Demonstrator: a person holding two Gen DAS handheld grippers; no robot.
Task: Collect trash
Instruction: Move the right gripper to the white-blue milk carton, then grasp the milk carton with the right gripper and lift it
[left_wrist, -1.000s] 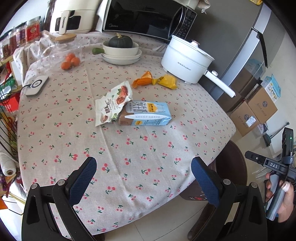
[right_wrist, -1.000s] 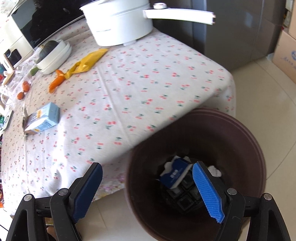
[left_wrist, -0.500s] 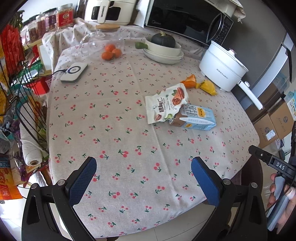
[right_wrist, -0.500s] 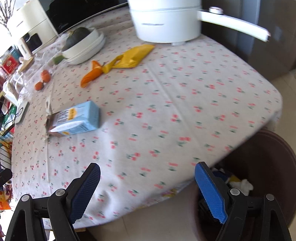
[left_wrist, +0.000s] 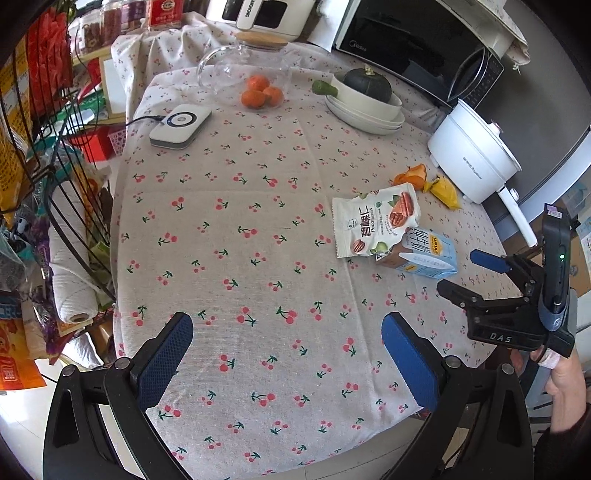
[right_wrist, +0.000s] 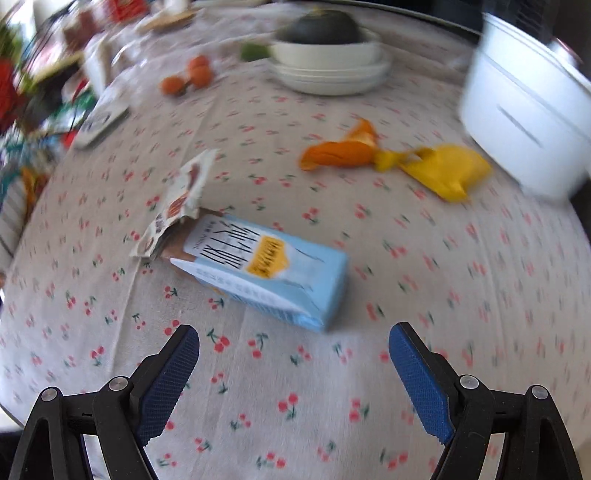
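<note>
A light blue carton lies on its side on the cherry-print tablecloth; it also shows in the left wrist view. A white snack bag leans on its end, also seen in the right wrist view. An orange peel and a yellow wrapper lie behind. My right gripper is open and empty, just short of the carton; it shows in the left wrist view. My left gripper is open and empty over the table's near part.
A white electric pot stands at the right, stacked bowls with a green squash behind, oranges under a glass jug, and a white device on a cable. A wire rack crowds the left.
My right gripper has swung up from the brown bin beside the table and now hovers over the tabletop close to the carton. My left gripper has shifted left and stays open.
</note>
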